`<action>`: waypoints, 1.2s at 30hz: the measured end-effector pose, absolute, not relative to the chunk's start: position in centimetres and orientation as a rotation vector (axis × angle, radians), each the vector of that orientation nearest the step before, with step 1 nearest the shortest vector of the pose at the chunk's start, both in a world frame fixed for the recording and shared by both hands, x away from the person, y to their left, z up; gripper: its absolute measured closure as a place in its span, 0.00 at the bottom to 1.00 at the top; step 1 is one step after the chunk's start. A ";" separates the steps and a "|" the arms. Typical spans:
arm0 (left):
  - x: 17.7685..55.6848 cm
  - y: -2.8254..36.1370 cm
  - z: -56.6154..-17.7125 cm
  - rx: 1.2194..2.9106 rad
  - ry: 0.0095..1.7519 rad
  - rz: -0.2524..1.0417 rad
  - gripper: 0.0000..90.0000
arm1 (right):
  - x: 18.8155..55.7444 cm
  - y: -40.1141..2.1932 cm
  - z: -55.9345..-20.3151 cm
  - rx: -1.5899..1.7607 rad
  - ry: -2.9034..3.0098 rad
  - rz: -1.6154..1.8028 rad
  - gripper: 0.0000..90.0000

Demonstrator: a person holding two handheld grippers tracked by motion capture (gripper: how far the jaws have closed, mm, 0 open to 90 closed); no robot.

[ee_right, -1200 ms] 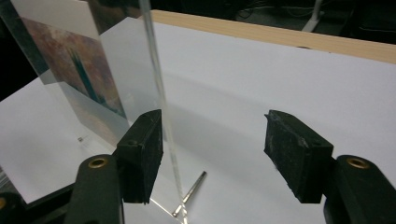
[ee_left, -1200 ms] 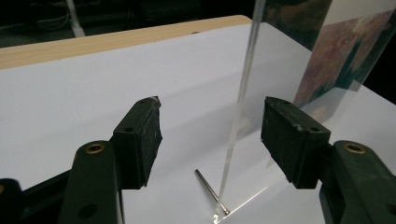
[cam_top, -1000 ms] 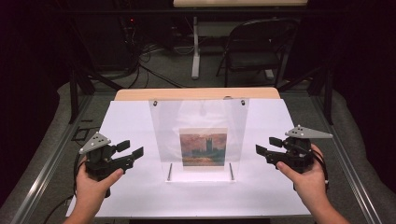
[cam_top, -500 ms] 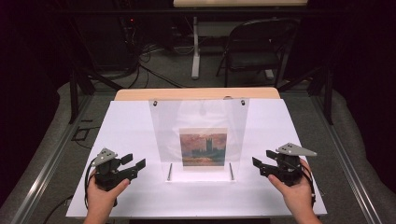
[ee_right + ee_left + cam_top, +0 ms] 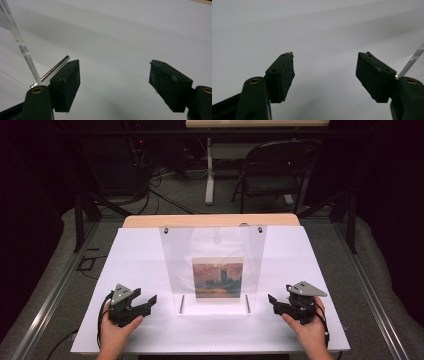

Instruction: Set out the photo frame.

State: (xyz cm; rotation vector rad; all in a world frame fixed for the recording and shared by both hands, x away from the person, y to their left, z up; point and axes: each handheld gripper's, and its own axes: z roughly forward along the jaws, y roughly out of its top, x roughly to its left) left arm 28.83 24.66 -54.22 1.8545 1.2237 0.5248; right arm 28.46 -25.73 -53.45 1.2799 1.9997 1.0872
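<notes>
Standing mid-counter is a clear acrylic stand (image 5: 212,265) with a painting print (image 5: 218,277), bare white counter (image 5: 320,255) either side, left tongs (image 5: 147,301) and right tongs (image 5: 273,301) both gaping wide near the front edge, right gripper view catching its metal pin (image 5: 53,68).

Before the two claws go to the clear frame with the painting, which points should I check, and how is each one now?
1. Left claw open: ok, its jaws stand wide apart in the left gripper view.
2. Right claw open: ok, also wide apart.
3. Both claws hold nothing: ok.
4. Clear frame upright on the white table: ok, it leans slightly back, with the painting inside.
5. Claws apart from the frame: ok, one on each side, neither touching it.
6. Metal pins at the frame's base seated firmly: cannot tell.
</notes>
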 end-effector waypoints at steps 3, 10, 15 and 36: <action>28.9 24.7 -54.4 1.842 1.232 0.508 0.33 | 28.4 -25.4 -53.9 1.287 2.033 1.083 0.27; 29.1 24.5 -54.9 1.875 1.241 0.466 0.33 | 28.5 -25.1 -54.3 1.284 2.078 1.094 0.27; 29.3 24.5 -55.2 1.888 1.253 0.447 0.33 | 28.6 -25.3 -54.6 1.313 2.087 1.110 0.28; 29.5 25.1 -55.5 1.851 1.292 0.406 0.33 | 28.8 -25.8 -54.8 1.343 2.083 1.114 0.29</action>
